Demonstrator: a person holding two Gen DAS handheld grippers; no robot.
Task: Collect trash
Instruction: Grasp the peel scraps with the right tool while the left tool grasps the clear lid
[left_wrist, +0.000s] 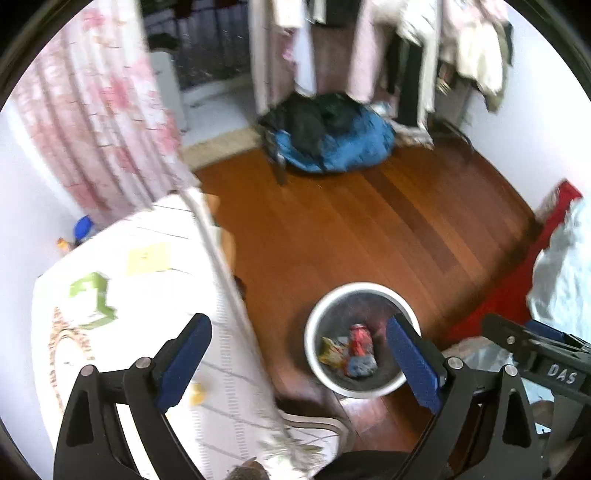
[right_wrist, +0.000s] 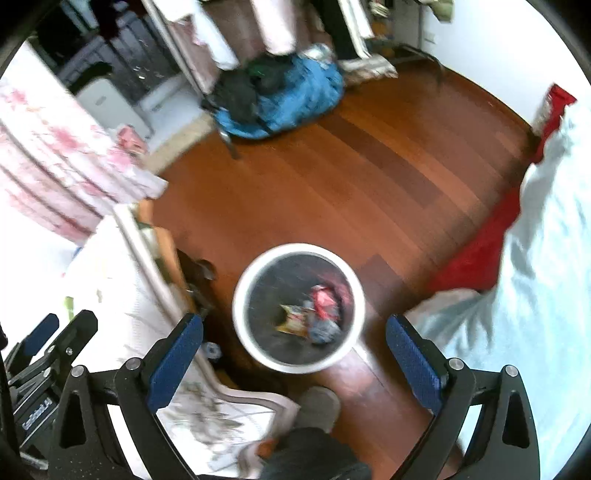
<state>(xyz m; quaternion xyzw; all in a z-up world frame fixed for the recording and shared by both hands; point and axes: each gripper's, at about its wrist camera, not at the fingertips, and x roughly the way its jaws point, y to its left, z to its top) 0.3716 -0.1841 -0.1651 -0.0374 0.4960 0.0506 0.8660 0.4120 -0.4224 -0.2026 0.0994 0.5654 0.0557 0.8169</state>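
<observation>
On the wooden floor (right_wrist: 369, 177) between a bench (left_wrist: 147, 280) and a bed (right_wrist: 535, 258), a white-rimmed bin (right_wrist: 299, 365) is seen from above, with a red can (right_wrist: 325, 301), a yellow wrapper (right_wrist: 293, 319) and a blue-grey scrap (right_wrist: 325, 332) lying inside it. The left hand-held gripper (left_wrist: 299, 363) and the right hand-held gripper (right_wrist: 295, 363) are both held above the bin, jaws spread wide and nothing gripped. A blue bag (left_wrist: 343, 144) is seen well apart, by hanging clothes.
</observation>
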